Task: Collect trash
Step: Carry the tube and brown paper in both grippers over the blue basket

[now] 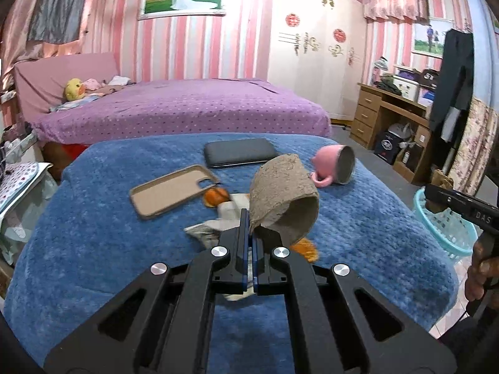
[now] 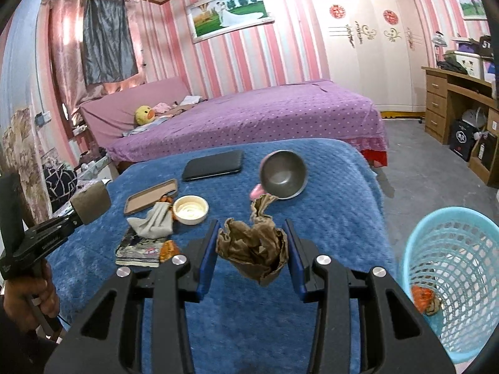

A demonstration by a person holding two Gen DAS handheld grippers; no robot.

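Left wrist view: my left gripper point(image 1: 249, 227) is fully closed, its blue pads pinching the rim of a grey-brown pulp cup point(image 1: 282, 199), which tilts with its open mouth toward the lower right of the frame. Under it lies the blue-covered worktop point(image 1: 93, 249). A beige phone case point(image 1: 173, 190) sits left of centre, a black phone point(image 1: 241, 152) above it, and a pink mug point(image 1: 335, 166) lies on its side to the right. Orange peel point(image 1: 215, 198) shows beside the case, and another piece point(image 1: 307, 247) just below the cup. A grey cloth point(image 1: 224, 215) lies behind my pads. At the right edge I see my right hand point(image 1: 482, 268) and the turquoise basket point(image 1: 449, 227) on the floor.

Right wrist view: my right gripper point(image 2: 251, 249) is partly open, its pads pressing on both sides of a crumpled brown paper point(image 2: 252, 249), held above the blue worktop point(image 2: 343, 218). The basket point(image 2: 458, 280) is at the lower right, off the worktop's edge, with an orange scrap point(image 2: 422, 296) inside. The mug point(image 2: 282, 174) faces me above the paper. Left of centre are a white dish point(image 2: 190, 208), the grey cloth point(image 2: 154, 222), a small booklet point(image 2: 138, 251) and orange peel point(image 2: 168, 249). At far left my left hand point(image 2: 28, 293) carries its gripper with the pulp cup point(image 2: 90, 201).
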